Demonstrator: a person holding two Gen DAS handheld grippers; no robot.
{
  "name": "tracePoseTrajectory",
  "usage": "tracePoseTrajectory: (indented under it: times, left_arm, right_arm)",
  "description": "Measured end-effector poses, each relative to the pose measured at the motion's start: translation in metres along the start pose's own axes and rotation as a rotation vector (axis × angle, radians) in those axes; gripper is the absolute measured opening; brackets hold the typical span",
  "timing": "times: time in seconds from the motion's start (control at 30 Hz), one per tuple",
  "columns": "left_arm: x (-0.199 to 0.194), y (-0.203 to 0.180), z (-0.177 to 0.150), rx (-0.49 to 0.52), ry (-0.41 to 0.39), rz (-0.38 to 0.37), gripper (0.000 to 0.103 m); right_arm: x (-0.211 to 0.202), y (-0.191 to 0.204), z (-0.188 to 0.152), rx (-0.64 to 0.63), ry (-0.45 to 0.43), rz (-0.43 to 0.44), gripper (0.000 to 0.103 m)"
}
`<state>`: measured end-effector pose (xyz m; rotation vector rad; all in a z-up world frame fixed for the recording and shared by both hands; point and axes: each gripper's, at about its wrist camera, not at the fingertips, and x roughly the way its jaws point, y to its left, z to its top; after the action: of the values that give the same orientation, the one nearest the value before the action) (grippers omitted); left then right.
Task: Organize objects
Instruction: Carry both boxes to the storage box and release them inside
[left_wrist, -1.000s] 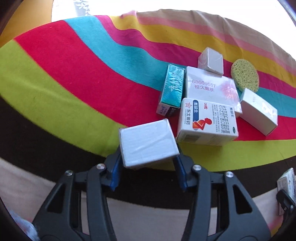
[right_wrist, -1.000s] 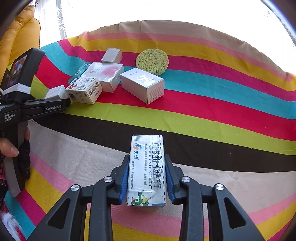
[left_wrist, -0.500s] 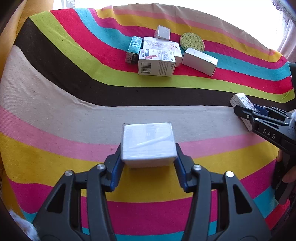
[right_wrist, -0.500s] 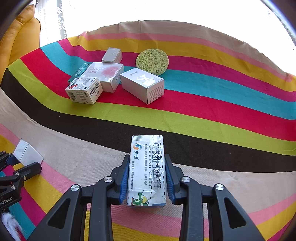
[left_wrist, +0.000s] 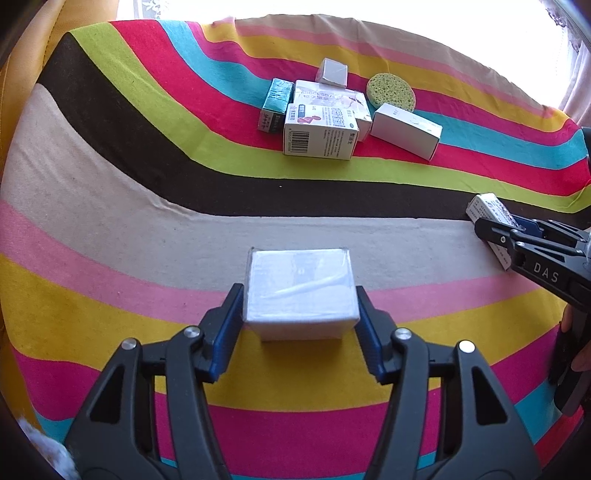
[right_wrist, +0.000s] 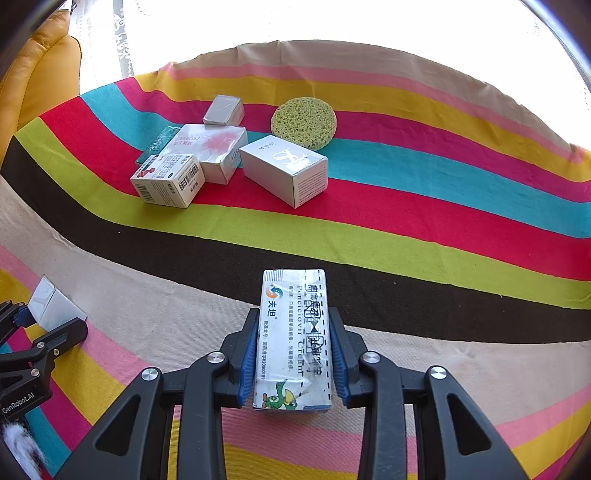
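My left gripper (left_wrist: 300, 301) is shut on a plain white box (left_wrist: 300, 290), over the beige and pink stripes of the cloth. My right gripper (right_wrist: 294, 330) is shut on a long white cream carton (right_wrist: 293, 336) with blue print and a green cartoon. The right gripper and its carton also show at the right edge of the left wrist view (left_wrist: 493, 218). The left gripper with the white box shows at the left edge of the right wrist view (right_wrist: 51, 304). A cluster of boxes lies far ahead on the red stripe.
The cluster holds a barcode box (left_wrist: 319, 131), a teal box (left_wrist: 275, 103), a flat pink-print box (left_wrist: 330, 98), a small grey box (left_wrist: 333, 72), a silver-white box (left_wrist: 406, 131) and a round green sponge (left_wrist: 390, 92). A yellow cushion (right_wrist: 48, 74) lies left.
My left gripper has pulled back from the cluster with the white box and now sits near the beige stripe. The right gripper has stayed put with its carton.
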<state>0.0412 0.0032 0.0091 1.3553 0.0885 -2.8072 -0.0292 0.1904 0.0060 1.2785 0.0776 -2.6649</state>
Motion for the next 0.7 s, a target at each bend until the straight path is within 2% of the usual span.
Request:
tracePoseTrajectory:
  times: [0.13,0.3,0.43,0.57,0.7]
  left_arm:
    - [0.001,0.002,0.001,-0.003,-0.002,-0.005,0.06]
    - [0.0,0.004,0.001,-0.016,-0.008,0.016,0.05]
    - [-0.005,0.003,0.0,-0.017,0.03,0.01,0.05]
    - [-0.019,-0.004,-0.012,-0.025,0.039,-0.023,0.05]
    - [-0.033,-0.02,-0.024,0.014,0.028,-0.04,0.05]
  right_arm:
    - [0.0,-0.001,0.0,0.006,0.0,0.005,0.035]
    - [0.0,-0.001,0.0,0.001,-0.001,0.001,0.035]
    - [-0.005,0.002,-0.003,-0.01,0.026,-0.014,0.035]
    - [-0.039,0.007,-0.016,-0.008,0.013,-0.002,0.035]
    - [-0.068,0.006,-0.029,-0.012,0.01,-0.016,0.035]
